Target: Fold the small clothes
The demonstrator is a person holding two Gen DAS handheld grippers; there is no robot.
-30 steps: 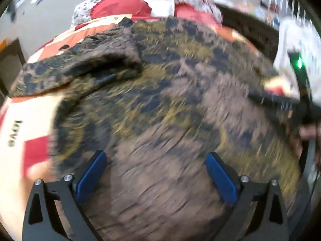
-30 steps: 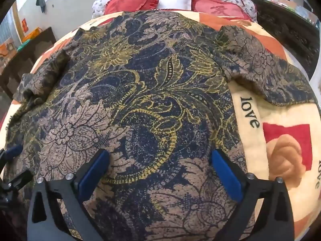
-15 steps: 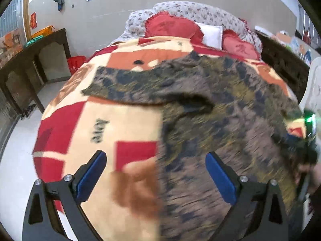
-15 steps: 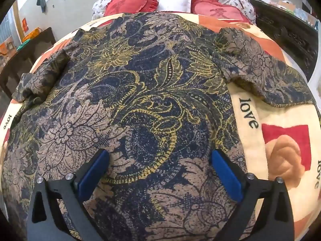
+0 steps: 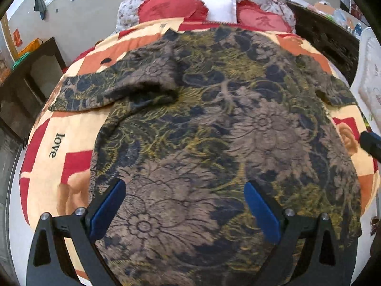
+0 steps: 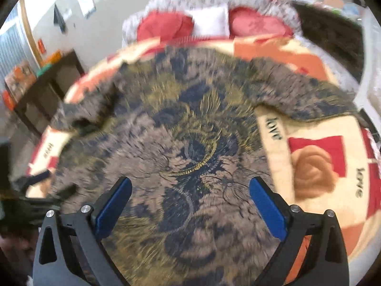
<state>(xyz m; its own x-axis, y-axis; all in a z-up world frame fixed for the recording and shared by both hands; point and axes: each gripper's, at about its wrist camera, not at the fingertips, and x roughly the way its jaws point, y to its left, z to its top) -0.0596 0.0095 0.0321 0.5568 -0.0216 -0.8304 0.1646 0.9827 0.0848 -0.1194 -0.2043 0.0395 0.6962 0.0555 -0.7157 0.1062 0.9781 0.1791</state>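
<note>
A shirt [image 5: 214,128] lies spread flat on the bed [image 5: 71,147], its sleeves out to either side. Pillows [image 5: 214,9] sit behind it at the head; a desk [image 5: 26,83] stands left of the bed.

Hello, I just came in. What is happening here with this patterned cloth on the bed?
A person holds two grippers over a dark floral shirt spread flat on a bed blanket. The left gripper and the right gripper are both open and grip nothing. One sleeve is rumpled. No fold is made yet.
</note>
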